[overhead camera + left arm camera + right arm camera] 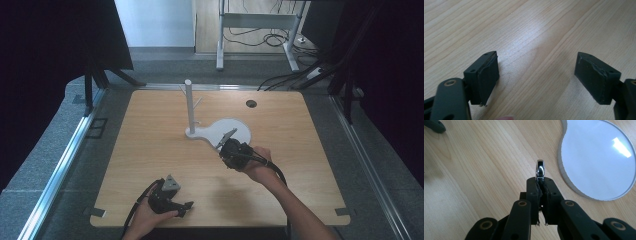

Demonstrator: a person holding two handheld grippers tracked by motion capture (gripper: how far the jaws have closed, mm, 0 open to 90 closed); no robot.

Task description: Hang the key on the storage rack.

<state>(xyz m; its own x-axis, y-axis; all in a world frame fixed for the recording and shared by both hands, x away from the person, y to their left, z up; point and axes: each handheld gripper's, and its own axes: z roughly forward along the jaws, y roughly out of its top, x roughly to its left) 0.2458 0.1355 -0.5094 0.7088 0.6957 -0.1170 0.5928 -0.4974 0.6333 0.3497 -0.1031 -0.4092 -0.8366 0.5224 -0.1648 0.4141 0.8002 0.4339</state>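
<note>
Pale wooden table (150, 165) fills the middle of a room with grey carpet around it and dark curtains at both sides. Nearest to the person's edge, the left hand (142, 220) rests on the wood with the left gripper (184, 205) lying low, its nose pointing across to the right. From the left gripper view its two black jaws stand wide apart with bare wood grain between them, and the pads (486, 77) touch nothing.

Farther in and to the right, the right hand (257, 167) holds the right gripper (227, 137) angled up and away toward the middle of the table. Its jaws are pressed together on a small shiny metal piece (540, 170), which sticks out past the tips; in the high view it reads as a slim silvery sliver (227, 136) over the near edge of the white base. What exactly the piece is I cannot make out.

Just beyond it lies the round white base (240, 127) of a stand, flat on the table, and in the right gripper view its rim (564, 170) sits just beside the metal piece, to its right. At the base's narrow far-left end a white post (189, 105) rises upright with short pegs branching off. Past the table, cables trail on the floor beneath a metal frame
</note>
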